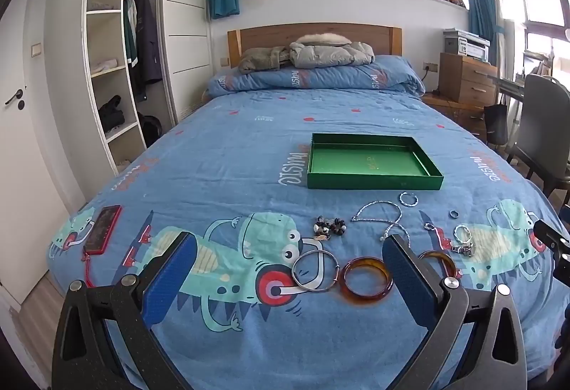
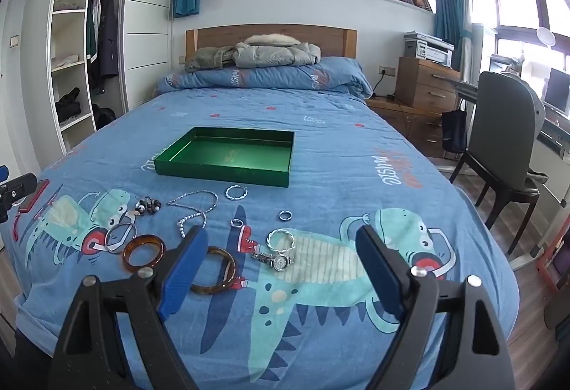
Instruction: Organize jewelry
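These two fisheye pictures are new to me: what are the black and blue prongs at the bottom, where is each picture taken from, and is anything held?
The prongs are hand-held two-finger grippers, each with a camera looking along its fingers. One picture is from the left gripper, the other from the right gripper. Both are open and hold nothing. On the blue dinosaur bedspread sits an empty green tray. Nearer the camera lie loose pieces: two amber bangles, a silver bangle, a bead cluster, a chain necklace, a wristwatch and several small rings. A red phone lies at the left.
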{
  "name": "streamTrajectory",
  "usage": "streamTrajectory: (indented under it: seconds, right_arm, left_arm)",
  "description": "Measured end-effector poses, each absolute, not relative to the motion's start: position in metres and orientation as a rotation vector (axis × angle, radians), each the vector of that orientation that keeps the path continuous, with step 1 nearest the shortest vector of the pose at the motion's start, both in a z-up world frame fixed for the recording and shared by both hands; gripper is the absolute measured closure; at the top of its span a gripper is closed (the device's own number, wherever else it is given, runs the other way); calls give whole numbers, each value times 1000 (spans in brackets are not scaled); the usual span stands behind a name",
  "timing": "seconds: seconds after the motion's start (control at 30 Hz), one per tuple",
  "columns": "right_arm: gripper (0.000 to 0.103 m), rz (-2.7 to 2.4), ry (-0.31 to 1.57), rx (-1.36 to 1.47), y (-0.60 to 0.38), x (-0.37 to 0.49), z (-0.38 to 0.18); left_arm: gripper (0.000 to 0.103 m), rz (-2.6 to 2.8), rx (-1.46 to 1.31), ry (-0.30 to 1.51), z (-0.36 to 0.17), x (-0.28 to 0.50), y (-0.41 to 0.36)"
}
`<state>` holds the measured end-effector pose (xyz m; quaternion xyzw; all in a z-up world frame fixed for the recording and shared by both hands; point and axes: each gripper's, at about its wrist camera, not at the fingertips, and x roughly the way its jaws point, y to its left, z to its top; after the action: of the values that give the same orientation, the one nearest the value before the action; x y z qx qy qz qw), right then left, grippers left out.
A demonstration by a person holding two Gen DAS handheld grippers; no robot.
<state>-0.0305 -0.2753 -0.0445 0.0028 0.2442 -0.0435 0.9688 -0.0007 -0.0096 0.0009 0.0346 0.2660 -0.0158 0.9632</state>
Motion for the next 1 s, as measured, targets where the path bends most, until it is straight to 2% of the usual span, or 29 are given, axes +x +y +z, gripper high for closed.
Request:
streamTrajectory:
  seconds: [0.3, 1.0]
  right_arm:
    - [18, -126, 520, -14, -271, -29, -42]
    - [18, -163, 450, -1, -287, -38, -31]
  left_arm:
    - [1, -34, 64, 519, 2, -3, -9]
    - [1, -46, 81, 513, 6, -2, -28]
